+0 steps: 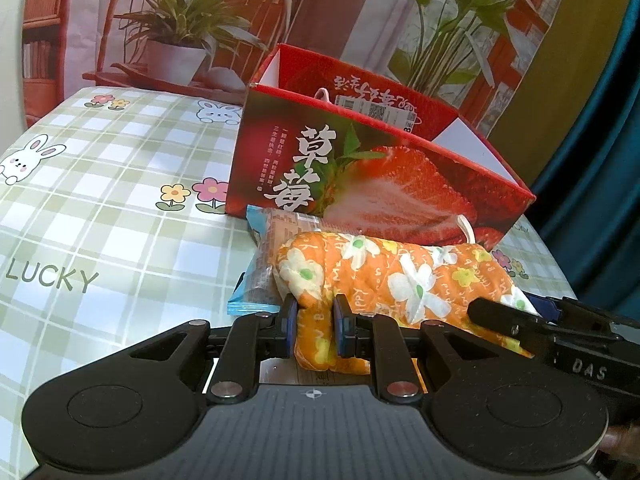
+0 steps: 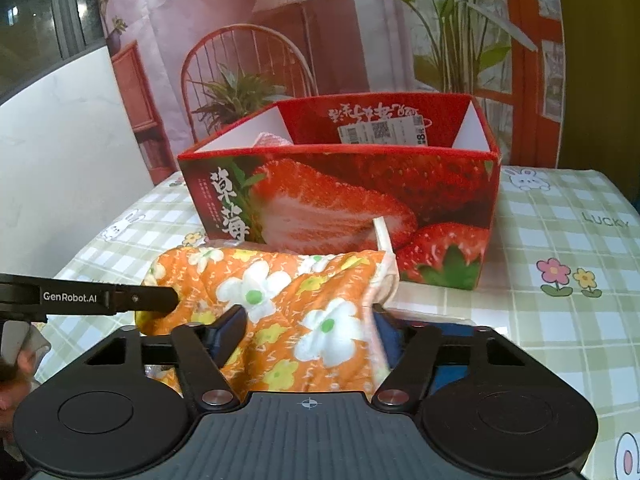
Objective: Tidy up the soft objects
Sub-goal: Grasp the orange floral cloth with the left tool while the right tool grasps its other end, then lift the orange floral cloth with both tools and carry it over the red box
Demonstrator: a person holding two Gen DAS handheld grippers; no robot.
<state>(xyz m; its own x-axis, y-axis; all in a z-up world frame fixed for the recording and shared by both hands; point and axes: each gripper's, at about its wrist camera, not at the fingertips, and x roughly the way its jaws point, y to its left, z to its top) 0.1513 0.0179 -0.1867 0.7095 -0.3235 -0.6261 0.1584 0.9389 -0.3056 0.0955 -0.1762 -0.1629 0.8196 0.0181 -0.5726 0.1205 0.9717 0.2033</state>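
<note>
An orange oven mitt with white flowers (image 1: 400,276) lies in front of the open red strawberry box (image 1: 400,176). My left gripper (image 1: 314,326) is shut on the mitt's thumb. My right gripper (image 2: 308,334) holds the mitt's cuff end (image 2: 304,304) between its blue pads, which stand fairly wide apart around the thick fabric. The right gripper also shows in the left wrist view (image 1: 532,324) at the mitt's right end. The left gripper shows in the right wrist view (image 2: 152,300) at the mitt's left end. The box (image 2: 340,204) stands just behind the mitt.
A blue snack packet (image 1: 260,276) lies under the mitt's left side. Something pale pink (image 2: 272,140) sits inside the box. The green checked tablecloth (image 1: 100,220) covers the table; its far edge meets a printed backdrop. A dark blue flat thing (image 2: 452,336) lies under the right gripper.
</note>
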